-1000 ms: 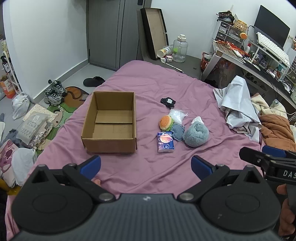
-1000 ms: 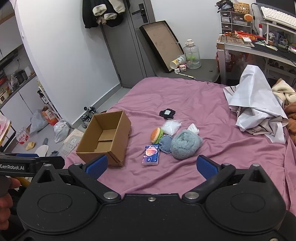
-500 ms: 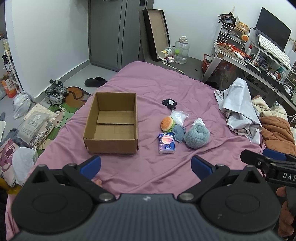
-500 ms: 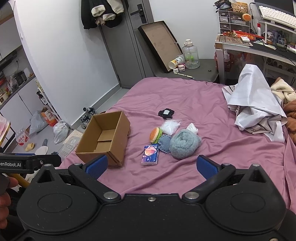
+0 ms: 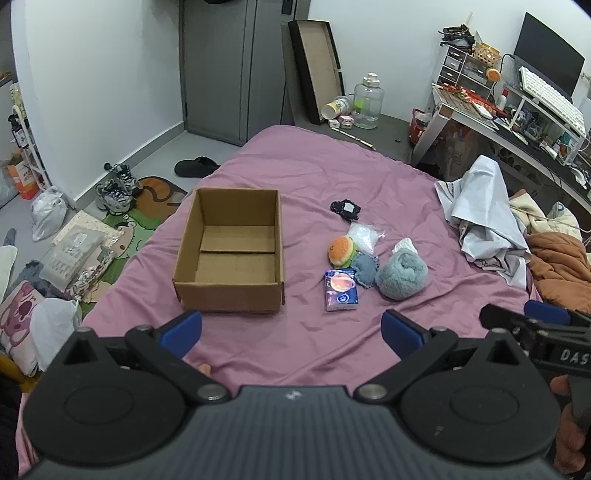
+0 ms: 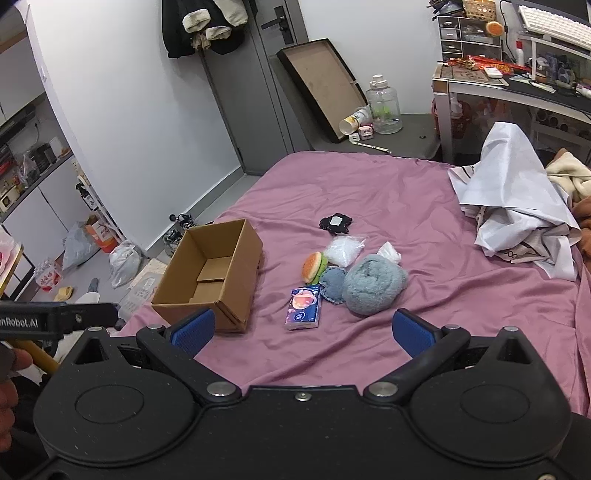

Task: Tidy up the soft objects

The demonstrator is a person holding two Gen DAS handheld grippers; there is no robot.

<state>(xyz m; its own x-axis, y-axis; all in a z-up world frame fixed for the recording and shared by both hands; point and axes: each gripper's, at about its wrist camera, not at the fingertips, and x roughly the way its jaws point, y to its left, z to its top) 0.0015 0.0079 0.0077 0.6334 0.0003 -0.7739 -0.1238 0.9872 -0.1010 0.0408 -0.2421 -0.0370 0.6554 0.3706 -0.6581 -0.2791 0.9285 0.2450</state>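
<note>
No item had been grasped: left claw [image 5: 291, 328] and right claw [image 6: 303, 328] were spread, unloaded. Judged next: rolled teal fleece towel [image 6: 373, 286], lower centre, into brown cardboard box [image 5: 229, 254].

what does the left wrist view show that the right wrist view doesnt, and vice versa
Only the left wrist view shows the black slipper on the floor and the monitor. Only the right wrist view shows the jackets hanging by the door. Both show the empty cardboard box, the burger plush, the teal towel roll, the tissue pack and open grippers: left, right.
</note>
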